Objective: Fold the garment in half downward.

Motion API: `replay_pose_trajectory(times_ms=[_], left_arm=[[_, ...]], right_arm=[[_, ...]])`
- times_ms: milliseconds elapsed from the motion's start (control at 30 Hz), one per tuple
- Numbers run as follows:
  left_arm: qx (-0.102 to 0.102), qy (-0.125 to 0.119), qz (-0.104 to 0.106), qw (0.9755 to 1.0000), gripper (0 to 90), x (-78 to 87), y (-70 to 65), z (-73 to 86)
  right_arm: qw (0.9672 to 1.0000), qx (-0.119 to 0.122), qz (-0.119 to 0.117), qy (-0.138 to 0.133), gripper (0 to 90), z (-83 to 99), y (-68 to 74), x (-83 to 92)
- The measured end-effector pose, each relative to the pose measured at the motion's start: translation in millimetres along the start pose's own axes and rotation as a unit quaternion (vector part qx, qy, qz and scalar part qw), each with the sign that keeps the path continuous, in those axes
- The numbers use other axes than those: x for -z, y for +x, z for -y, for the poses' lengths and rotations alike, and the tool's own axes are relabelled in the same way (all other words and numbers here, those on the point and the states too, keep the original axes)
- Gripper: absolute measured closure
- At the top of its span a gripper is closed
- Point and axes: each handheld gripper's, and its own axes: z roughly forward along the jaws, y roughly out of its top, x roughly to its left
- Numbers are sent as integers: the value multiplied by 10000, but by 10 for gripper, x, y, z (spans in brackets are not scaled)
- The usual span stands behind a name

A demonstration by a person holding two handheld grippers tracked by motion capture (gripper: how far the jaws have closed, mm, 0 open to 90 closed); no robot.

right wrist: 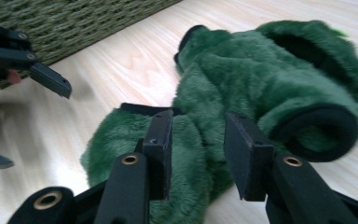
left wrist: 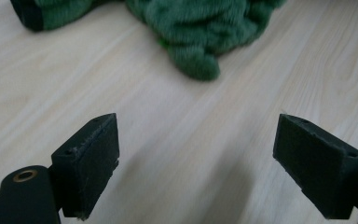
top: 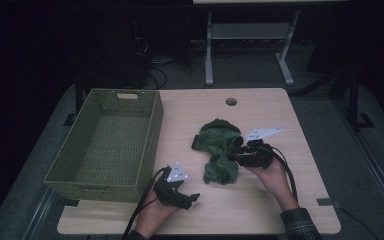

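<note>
1. While the fleece (top: 219,150) lies bunched on the table (top: 260,210), just right of the basket (top: 106,142) and apart from it, neither gripper has hold of it.
2. Right gripper (right wrist: 198,154): its jaws stand partly spread over the fleece, with pile showing in the gap; the pads look clear of the fabric, though fur hides the contact, so I cannot be sure of a light touch.
3. Left gripper (left wrist: 198,163): jaws spread wide over bare wood, nothing between them. It sits near the basket's front right corner, with the fleece's lower lobe a short way beyond it.
4. Handling, as I judge it: the fleece is soft, light and limp. It will sag and unfold when lifted, and a shallow pinch on the pile alone may slip off.
5. Where to grip: a thick fold in the middle of the bunch, or one of the black-trimmed cuffs (right wrist: 318,132), which look firmer and give the pads an edge to bite. Two holds, one per gripper, would keep it from trailing on the way to the basket.
6. Count: one fleece, one basket with nothing in it, two grippers, one table. At least two black-edged openings show on the fleece.
</note>
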Motion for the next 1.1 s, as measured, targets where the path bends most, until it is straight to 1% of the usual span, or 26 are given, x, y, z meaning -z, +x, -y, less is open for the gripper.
replay_pose_trajectory(times_ms=[67,100,167,200,233,300,367,467,500,533,567,667,700,733,767,800,833,867,900,967,1033,1067,1100], left_arm=[[9,-35,19,10000,138,-8,12,-69],[1,-67,14,10000,140,-16,21,-104],[-3,-93,19,10000,141,-27,38,-174],[-11,-118,30,9999,142,-36,47,-205],[-14,-117,36,9999,146,-44,58,-235],[-46,-90,33,9999,147,-65,84,-289],[-41,-82,53,9999,155,-83,108,-343],[-61,-130,85,9999,188,-104,145,-438],[-68,-135,99,9998,201,-110,165,-475],[-84,-164,98,9998,213,-116,188,-512],[-78,-197,109,9997,227,-124,209,-550],[-55,-316,129,9994,267,-150,283,-655],[-86,-340,96,9993,295,-160,316,-685],[-85,-346,68,9993,315,-171,351,-714],[-97,-380,57,9992,328,-182,393,-740],[-78,-390,21,9992,355,-191,441,-766],[-62,-391,-1,9992,378,-203,494,-794],[-8,-405,-11,9992,392,-210,549,-824],[29,-393,-32,9992,402,-213,593,-850],[23,-422,-115,9990,442,-224,718,-920],[152,-493,-144,9986,454,-255,829,-969],[175,-481,-169,9985,469,-275,879,-989],[188,-467,-218,9985,481,-300,929,-1006]], right_arm=[[10000,-33,69,-24,617,-7,-1,21],[9999,14,102,-58,617,-7,-15,29],[9999,-46,97,13,611,-32,-35,37],[9999,-17,122,13,610,-50,-47,38],[9999,-55,123,32,610,-72,-47,45],[9999,-24,170,15,607,-107,-66,48],[9998,-67,171,75,601,-144,-90,45],[9997,-44,218,47,602,-195,-115,64],[9996,-54,269,10,602,-208,-118,74],[9996,-81,274,-25,602,-219,-126,80],[9996,-73,282,19,602,-235,-150,76],[9993,-82,352,25,602,-278,-193,76],[9992,-64,391,49,605,-297,-208,78],[9990,-25,446,-5,615,-304,-231,83],[9990,-57,451,36,615,-324,-256,86],[9985,-39,527,103,613,-351,-290,82],[9979,-15,634,96,614,-379,-327,94],[9979,-114,642,4,615,-405,-366,116],[9977,-150,656,-15,616,-434,-418,129],[9968,-181,772,-41,621,-486,-496,124],[9965,-251,796,-19,621,-528,-579,88],[9961,-268,825,-128,621,-531,-612,64],[9960,-324,815,-159,622,-528,-643,32]])
